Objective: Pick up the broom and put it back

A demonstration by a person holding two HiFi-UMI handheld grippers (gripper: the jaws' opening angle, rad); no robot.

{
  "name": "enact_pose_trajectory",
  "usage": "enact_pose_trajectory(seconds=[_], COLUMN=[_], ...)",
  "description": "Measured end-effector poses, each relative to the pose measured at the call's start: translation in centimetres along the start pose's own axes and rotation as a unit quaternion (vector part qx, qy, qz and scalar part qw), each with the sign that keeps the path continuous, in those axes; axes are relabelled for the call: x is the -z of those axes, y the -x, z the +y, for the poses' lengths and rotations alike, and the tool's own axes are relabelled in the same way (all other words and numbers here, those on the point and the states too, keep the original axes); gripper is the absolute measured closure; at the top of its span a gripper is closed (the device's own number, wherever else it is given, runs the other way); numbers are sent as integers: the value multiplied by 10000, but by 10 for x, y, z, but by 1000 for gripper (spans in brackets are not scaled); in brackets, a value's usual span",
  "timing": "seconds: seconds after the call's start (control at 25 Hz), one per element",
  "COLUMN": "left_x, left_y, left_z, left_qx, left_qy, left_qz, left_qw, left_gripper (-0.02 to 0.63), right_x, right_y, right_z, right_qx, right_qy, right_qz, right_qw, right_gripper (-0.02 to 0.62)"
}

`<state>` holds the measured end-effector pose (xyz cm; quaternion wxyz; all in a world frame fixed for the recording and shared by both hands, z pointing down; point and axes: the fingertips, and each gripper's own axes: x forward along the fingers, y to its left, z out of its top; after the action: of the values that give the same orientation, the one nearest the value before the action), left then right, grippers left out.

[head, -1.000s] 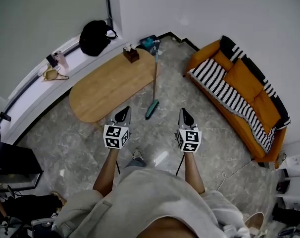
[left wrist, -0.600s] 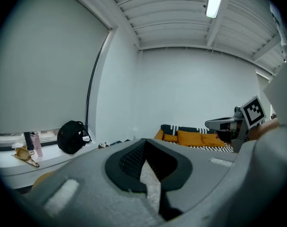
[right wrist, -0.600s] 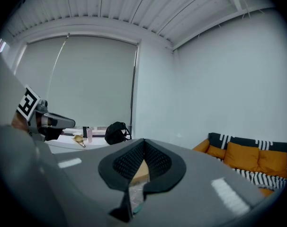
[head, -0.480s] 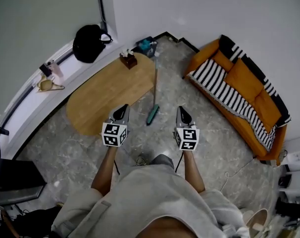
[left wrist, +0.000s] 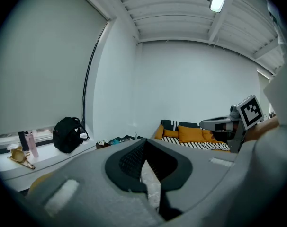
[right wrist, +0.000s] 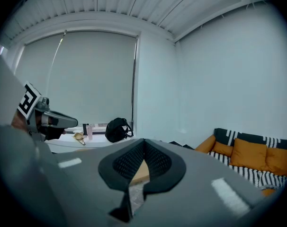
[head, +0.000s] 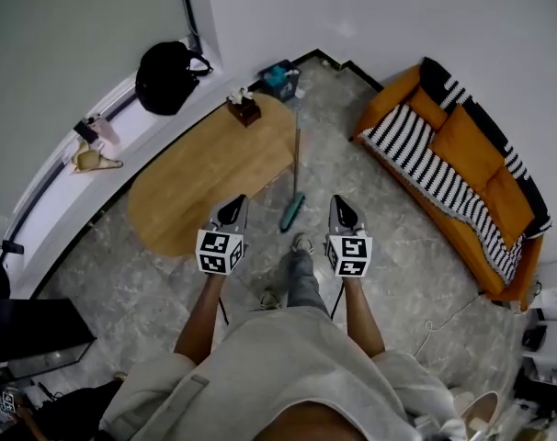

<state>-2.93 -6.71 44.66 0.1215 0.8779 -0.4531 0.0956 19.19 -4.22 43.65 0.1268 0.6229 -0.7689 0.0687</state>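
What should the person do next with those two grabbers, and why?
Probably step closer and lower one gripper toward the broom. It is ahead beside the table, beyond the left gripper and right gripper, and both have their jaws shut on nothing.

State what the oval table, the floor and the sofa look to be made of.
Oval table: looks like wood or veneer, matte, light tan. Floor: seems smooth stone or marble-look tile, with grey mottled veining. Sofa: orange upholstery, fabric or leather-like, cannot tell; a black-and-white striped cloth lies over it.
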Motion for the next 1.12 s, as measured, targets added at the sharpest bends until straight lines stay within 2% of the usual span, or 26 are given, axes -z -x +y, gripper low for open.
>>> enact_pose_trajectory(seconds=[0.36, 0.72, 1.12], left_x=[-22, -61, -61], left_y=[-78, -162, -234], left_z=[40, 73, 94], left_qx=[-293, -663, -1006], left_qy=[73, 99, 237], left_qz=[117, 200, 436], left_qw=[9995, 9976, 9937], left_gripper=[606, 606, 606], right_x=[-13, -38, -21], right_y=[-95, -188, -267], right_z=[-35, -83, -111], right_qx=[-280, -657, -1125], right_qy=[-71, -64, -138], right_qz=[51, 122, 430], right_qw=[9996, 9977, 9926], right_gripper=[595, 595, 595])
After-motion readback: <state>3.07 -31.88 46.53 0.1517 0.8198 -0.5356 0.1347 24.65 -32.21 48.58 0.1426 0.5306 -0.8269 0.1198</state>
